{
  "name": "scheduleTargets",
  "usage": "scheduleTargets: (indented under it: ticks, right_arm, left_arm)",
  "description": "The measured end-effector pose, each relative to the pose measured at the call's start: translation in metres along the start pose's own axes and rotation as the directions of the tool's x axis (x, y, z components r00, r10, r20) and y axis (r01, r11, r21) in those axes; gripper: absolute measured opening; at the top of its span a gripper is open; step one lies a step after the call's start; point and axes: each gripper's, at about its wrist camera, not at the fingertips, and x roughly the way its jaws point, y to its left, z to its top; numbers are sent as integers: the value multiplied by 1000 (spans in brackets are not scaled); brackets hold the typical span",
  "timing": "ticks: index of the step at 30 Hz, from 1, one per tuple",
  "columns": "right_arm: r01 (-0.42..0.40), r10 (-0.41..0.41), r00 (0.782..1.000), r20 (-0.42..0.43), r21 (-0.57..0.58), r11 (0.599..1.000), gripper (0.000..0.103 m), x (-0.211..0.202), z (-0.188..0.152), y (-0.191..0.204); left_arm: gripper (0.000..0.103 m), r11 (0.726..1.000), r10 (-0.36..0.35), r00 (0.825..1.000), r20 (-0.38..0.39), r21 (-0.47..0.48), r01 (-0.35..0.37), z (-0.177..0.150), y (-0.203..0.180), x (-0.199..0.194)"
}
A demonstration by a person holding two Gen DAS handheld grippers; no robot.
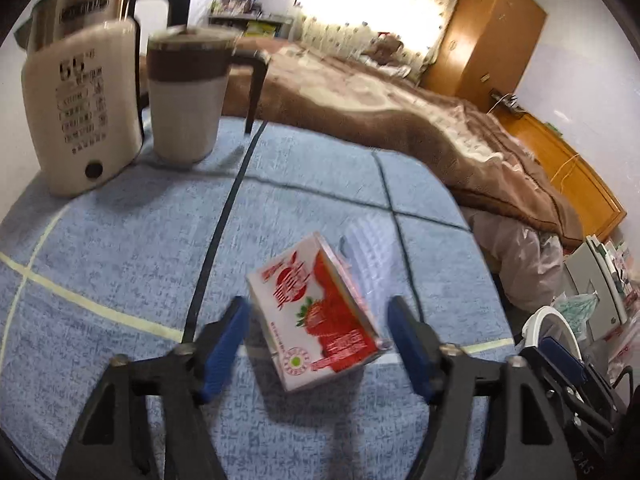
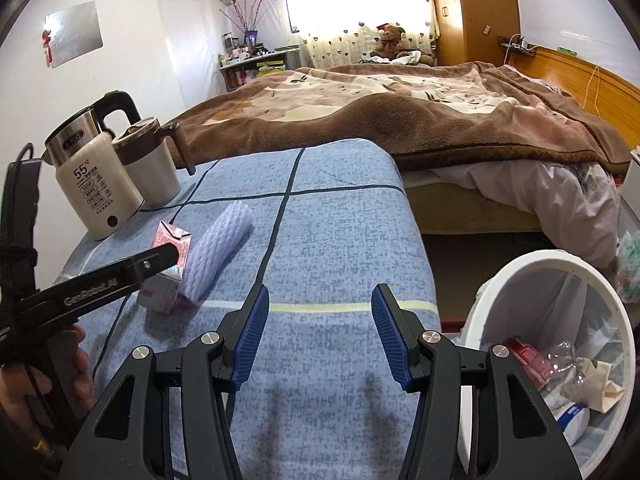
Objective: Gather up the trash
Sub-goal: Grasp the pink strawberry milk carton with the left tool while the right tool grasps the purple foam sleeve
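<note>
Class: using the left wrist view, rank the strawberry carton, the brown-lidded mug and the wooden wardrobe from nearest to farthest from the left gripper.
1. Strawberry carton: between the left gripper's open fingers, on the blue cloth.
2. Brown-lidded mug: upper left, beside the kettle.
3. Wooden wardrobe: far right, beyond the bed.

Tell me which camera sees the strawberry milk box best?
The left wrist view. The strawberry milk box sits close and almost unblocked between the open left gripper, with its strawberry picture showing. In the right wrist view the box is smaller, turned sideways and partly hidden behind the gripper.
</note>
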Motion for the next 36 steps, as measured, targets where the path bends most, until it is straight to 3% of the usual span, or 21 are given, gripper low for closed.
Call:
scheduleTargets:
  ticks: [4, 8, 9, 11, 14, 17, 19, 21, 26, 31, 35, 36]
  right_arm:
    - [-3, 3, 1000, -6, -13, 1000, 54, 4, 2, 8]
    - [-10, 10, 1000, -14, -19, 1000, 54, 8, 2, 15]
    - [-11, 11, 1000, -14, -22, 1000, 54, 8, 2, 17]
    - [-11, 11, 1000, -16, -28, 1000, 54, 10, 3, 21]
    - [-17, 16, 1000, -17, -30, 999, 54, 12, 3, 26]
    - [-19, 18, 1000, -20, -31, 999, 54, 14, 2, 31]
    - [-23, 23, 1000, -21, -31, 999, 54, 14, 2, 33]
    - [-26, 25, 999, -22, -35, 999, 54, 14, 2, 35]
    - [-16, 15, 1000, -15, -35, 999, 54, 15, 4, 36]
    - [-12, 12, 1000, -19, -12, 1000, 54, 16, 4, 31]
    - [-9, 8, 1000, -18, -13, 1000, 54, 18, 6, 30]
    - [-9, 9, 1000, -19, -12, 1000, 54, 18, 6, 30]
  left_arm:
    - [67, 1000, -22, 1000, 7, -16, 22, -2, 4, 0]
    - [59, 999, -34, 999, 8, -16, 34, -1, 8, 0]
    - [43, 999, -35, 999, 13, -25, 36, -1, 10, -3]
    - [34, 999, -38, 998, 47, -25, 39, 2, 14, -11]
    - [34, 999, -24, 998, 52, -20, 25, 4, 20, -15]
    - [35, 996, -65, 997, 46, -57, 67, 5, 30, -14]
    - [44, 993, -79, 996, 38, -81, 81, 5, 35, -11]
    - [64, 996, -49, 998, 33, -73, 52, 4, 36, -8]
    - [74, 995, -74, 997, -18, -70, 72, 2, 34, 2]
    - [74, 996, -53, 998, -40, -72, 50, -1, 32, 16]
    - [57, 995, -40, 999, -24, -95, 37, 1, 39, 15]
    - [56, 995, -45, 999, -27, -93, 42, 1, 40, 15]
